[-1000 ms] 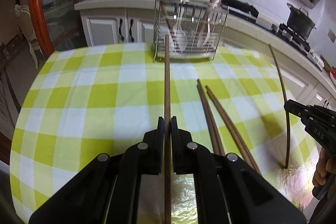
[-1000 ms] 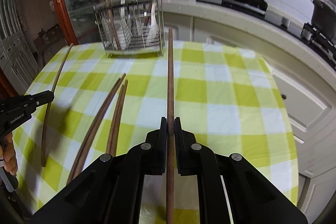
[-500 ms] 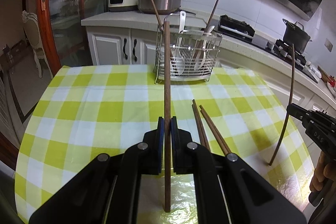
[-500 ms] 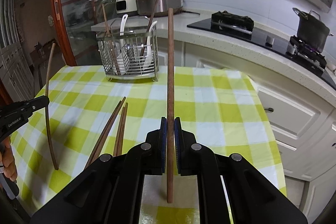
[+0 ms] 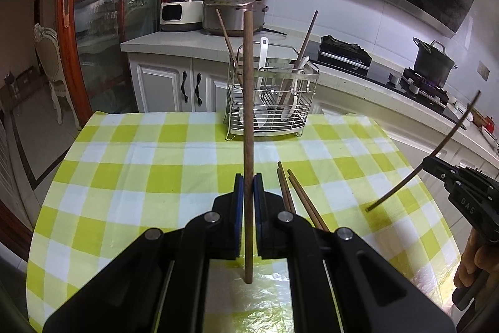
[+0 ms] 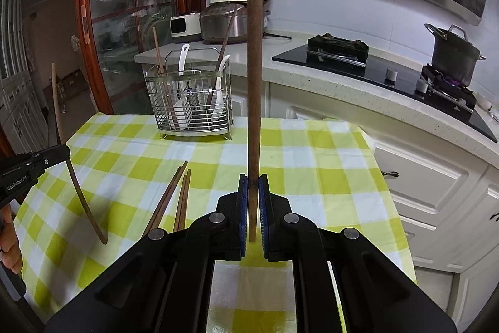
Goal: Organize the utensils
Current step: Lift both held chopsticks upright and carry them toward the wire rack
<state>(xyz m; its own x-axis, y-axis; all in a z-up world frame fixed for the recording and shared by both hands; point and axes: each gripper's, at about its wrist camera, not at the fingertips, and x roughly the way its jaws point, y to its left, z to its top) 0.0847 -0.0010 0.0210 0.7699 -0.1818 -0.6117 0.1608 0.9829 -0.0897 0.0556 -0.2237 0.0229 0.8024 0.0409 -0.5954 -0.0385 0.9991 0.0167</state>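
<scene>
My left gripper (image 5: 249, 181) is shut on a brown wooden chopstick (image 5: 248, 114) and holds it off the table, pointing forward and up. My right gripper (image 6: 253, 181) is shut on another brown chopstick (image 6: 254, 77), also lifted. Each gripper shows in the other view: the right one (image 5: 432, 163) with its chopstick (image 5: 436, 152), the left one (image 6: 64, 150) with its chopstick (image 6: 67, 158). Three more chopsticks (image 5: 296, 195) lie on the checked tablecloth (image 5: 156, 170), also in the right wrist view (image 6: 174, 198). A wire utensil rack (image 5: 271, 100) at the table's far edge holds white spoons and chopsticks; it also shows in the right wrist view (image 6: 191, 102).
Behind the table runs a counter (image 5: 174, 41) with rice cookers (image 5: 234, 8). A stove with a black pot (image 6: 453, 55) over a lit burner is at the right. White cabinets (image 6: 421, 186) stand close to the table's right edge. A glass door (image 5: 103, 21) is at the left.
Both grippers have risen and tilted up, lifting their chopsticks clear of the table. The chopsticks' near ends no longer rest on the cloth. The loose chopsticks have not moved.
</scene>
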